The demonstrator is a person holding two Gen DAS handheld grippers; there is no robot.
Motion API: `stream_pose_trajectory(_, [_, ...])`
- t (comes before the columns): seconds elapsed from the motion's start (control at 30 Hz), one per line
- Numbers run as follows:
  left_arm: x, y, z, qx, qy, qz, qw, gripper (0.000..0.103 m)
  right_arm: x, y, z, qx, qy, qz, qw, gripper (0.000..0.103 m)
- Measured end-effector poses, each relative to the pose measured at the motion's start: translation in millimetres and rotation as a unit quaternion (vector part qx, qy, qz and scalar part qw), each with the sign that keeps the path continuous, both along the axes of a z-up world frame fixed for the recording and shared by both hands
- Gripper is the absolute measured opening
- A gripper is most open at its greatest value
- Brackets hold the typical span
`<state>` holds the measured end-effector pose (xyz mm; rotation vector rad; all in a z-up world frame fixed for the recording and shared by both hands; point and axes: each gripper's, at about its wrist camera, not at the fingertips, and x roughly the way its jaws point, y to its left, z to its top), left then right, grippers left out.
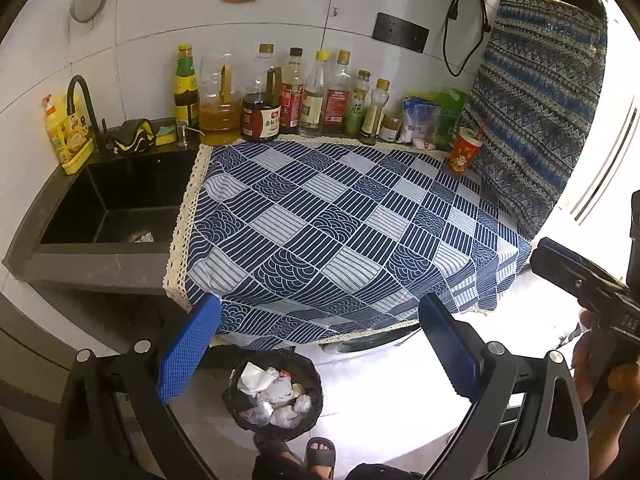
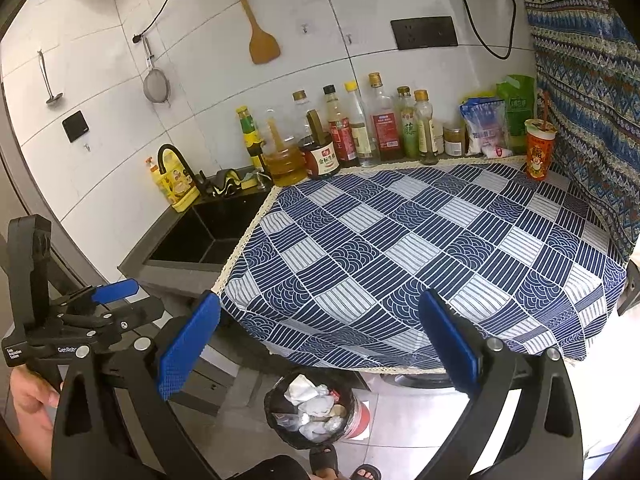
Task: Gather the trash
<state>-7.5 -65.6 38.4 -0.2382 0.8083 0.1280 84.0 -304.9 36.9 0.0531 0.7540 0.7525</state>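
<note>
A red paper cup with a straw (image 1: 464,153) stands at the far right back corner of the blue checked cloth on the counter (image 1: 340,220); it also shows in the right wrist view (image 2: 539,149). A black-lined trash bin (image 1: 274,394) full of crumpled wrappers stands on the floor below the counter's front edge, also in the right wrist view (image 2: 314,410). My left gripper (image 1: 320,350) is open and empty above the bin. My right gripper (image 2: 320,350) is open and empty in front of the counter. The right gripper shows at the left view's right edge (image 1: 588,288).
A row of sauce and oil bottles (image 1: 280,96) and food bags (image 1: 424,120) lines the back wall. A black sink (image 1: 116,208) with faucet and yellow soap bottle lies at left. A patterned cloth (image 1: 540,100) hangs at right. My sandalled feet (image 1: 316,454) stand beside the bin.
</note>
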Motion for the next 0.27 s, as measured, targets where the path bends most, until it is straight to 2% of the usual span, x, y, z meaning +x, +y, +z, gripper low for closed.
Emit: stream_pose_trajectory(0.27, [3.7, 1.0, -1.0, 0.0, -0.001, -0.003, 1.0, 0.096, 2.7, 5.4, -3.1, -0.007, 0.004, 0.002, 1.0, 0.098])
